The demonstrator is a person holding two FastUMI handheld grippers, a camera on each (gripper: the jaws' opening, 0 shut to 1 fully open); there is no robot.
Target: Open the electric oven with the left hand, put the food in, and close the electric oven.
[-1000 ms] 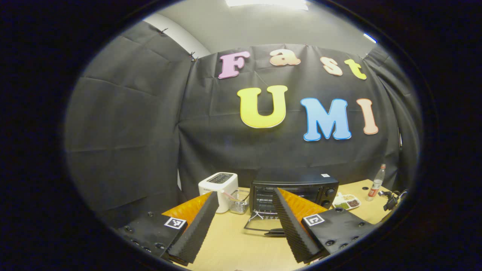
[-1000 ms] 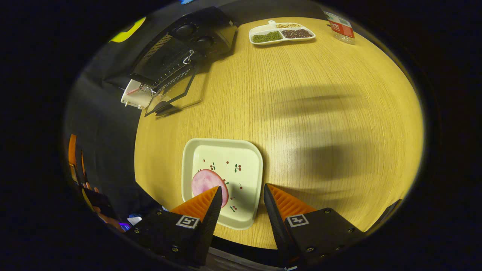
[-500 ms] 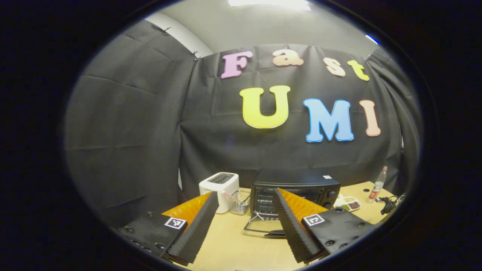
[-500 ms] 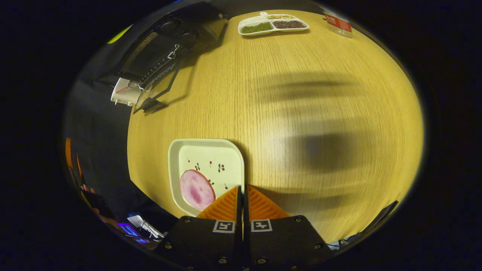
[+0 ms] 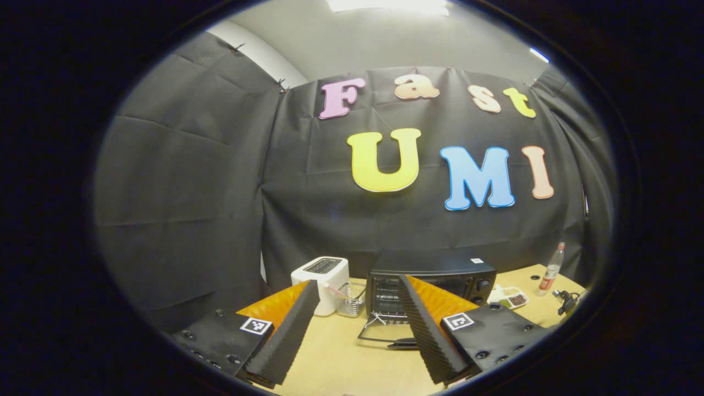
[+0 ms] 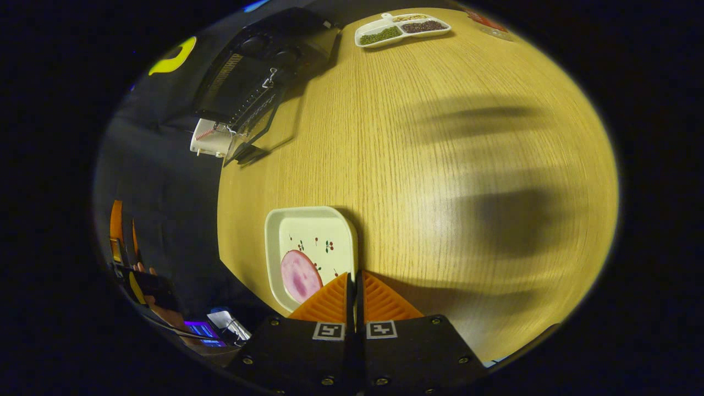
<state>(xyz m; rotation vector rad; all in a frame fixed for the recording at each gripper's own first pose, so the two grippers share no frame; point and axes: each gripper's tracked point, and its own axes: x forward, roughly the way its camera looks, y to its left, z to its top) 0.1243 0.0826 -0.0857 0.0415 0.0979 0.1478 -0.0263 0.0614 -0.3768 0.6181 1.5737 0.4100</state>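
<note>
oven: one black electric oven (image 5: 432, 278) at the table's back edge, glass door (image 5: 385, 333) dropped flat open
food: one round pink ham slice (image 6: 300, 275) on one cream square plate (image 6: 313, 225), near table edge
right gripper (image 6: 355, 286): fingers pressed together over the plate's rim, apparently clamped on it
left gripper (image 5: 357, 308): fingers wide apart, empty, facing oven
extras: one white toaster (image 5: 322, 275), one divided bean dish (image 6: 401, 30), one bottle (image 5: 551, 269)

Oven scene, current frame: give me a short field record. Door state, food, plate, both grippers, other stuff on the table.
oven: black, at the table's back, door folded down open
food: pink round slice lying on the plate
plate: square, cream, near table edge
right gripper: fingers together on the plate's rim
left gripper: open, holding nothing, facing the oven
other: white toaster, divided dish, bottle
</note>
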